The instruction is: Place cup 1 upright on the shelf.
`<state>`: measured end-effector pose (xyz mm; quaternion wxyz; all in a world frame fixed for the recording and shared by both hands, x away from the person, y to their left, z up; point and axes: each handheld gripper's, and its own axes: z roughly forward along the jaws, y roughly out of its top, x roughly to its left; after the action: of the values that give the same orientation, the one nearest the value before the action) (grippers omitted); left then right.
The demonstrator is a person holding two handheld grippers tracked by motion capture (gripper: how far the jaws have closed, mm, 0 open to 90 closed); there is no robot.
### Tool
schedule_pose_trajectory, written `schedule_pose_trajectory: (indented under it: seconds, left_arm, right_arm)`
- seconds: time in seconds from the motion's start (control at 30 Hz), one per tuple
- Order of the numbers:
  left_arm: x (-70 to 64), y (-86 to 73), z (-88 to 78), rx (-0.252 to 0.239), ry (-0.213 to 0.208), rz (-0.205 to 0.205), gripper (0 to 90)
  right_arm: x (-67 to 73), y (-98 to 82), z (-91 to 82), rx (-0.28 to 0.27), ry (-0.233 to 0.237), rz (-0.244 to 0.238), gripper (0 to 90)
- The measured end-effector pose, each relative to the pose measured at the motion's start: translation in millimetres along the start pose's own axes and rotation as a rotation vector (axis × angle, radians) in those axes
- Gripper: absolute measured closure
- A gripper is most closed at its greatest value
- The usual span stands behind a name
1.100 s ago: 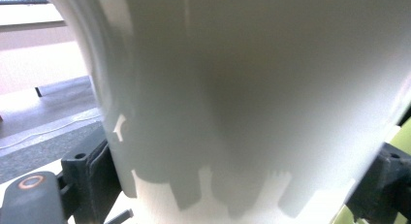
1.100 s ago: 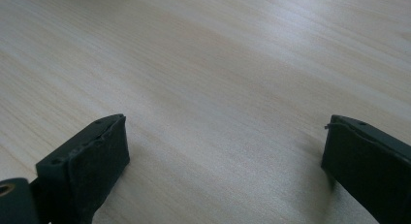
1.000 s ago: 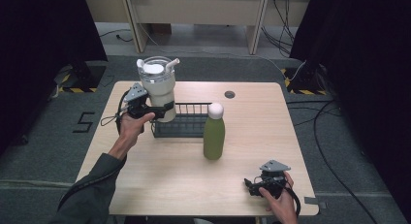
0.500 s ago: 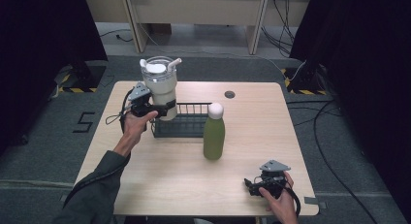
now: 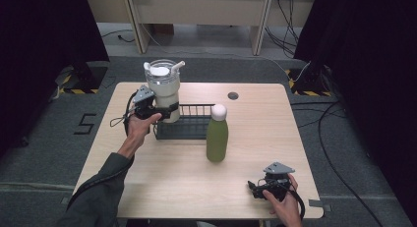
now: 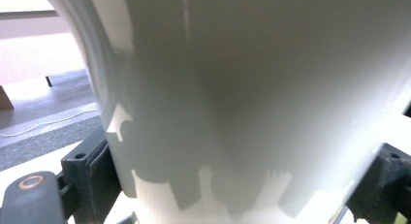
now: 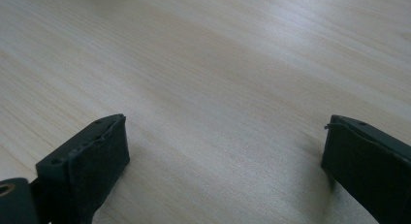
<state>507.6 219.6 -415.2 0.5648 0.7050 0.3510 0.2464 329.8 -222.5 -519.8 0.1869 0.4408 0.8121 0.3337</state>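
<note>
**L jaws clamped on tumbler at rack's left end; R idle at near-right corner**

Fingers (image 6: 92,173) of the L gripper (image 5: 158,110) sit either side of the white tumbler (image 5: 163,91), pressed to its lower wall w/ no gap showing in the left gripper view: gripping it. Grip is low on the body, prob. so the lid and straw at top stay free and the cup stays upright. Tumbler is at the left end of the black wire rack (image 5: 189,123), toward the table's (image 5: 162,183) far-left part; can't tell if its base is lifted or touching the rack or the table.

R gripper (image 5: 256,186) lies near the table's near-right corner, jaws spread wide, nothing but bare wood between them in the right gripper view. Looks parked, out of the way of the L hand's work.

Green bottle (image 5: 217,133) w/ white cap stands upright just in front of the rack's right end, mid-table, apart from both grippers.

Vs 1 s ago: tumbler + L gripper have shifted a bit toward the far edge and look upright, where 0.5 s back the cup leaned slightly. Bottle, rack, R gripper unchanged.
</note>
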Motion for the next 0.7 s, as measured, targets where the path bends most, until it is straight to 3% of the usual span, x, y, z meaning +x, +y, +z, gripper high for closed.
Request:
schedule_pose_trajectory:
  seconds: [0.7]
  left_arm:
    - [0.7, -17.0, 12.4, 0.016, 0.006, -0.004, 10.5]
  right_arm:
    - [0.0, 0.0, 0.0, 0.000, 0.001, 0.000, 3.0]
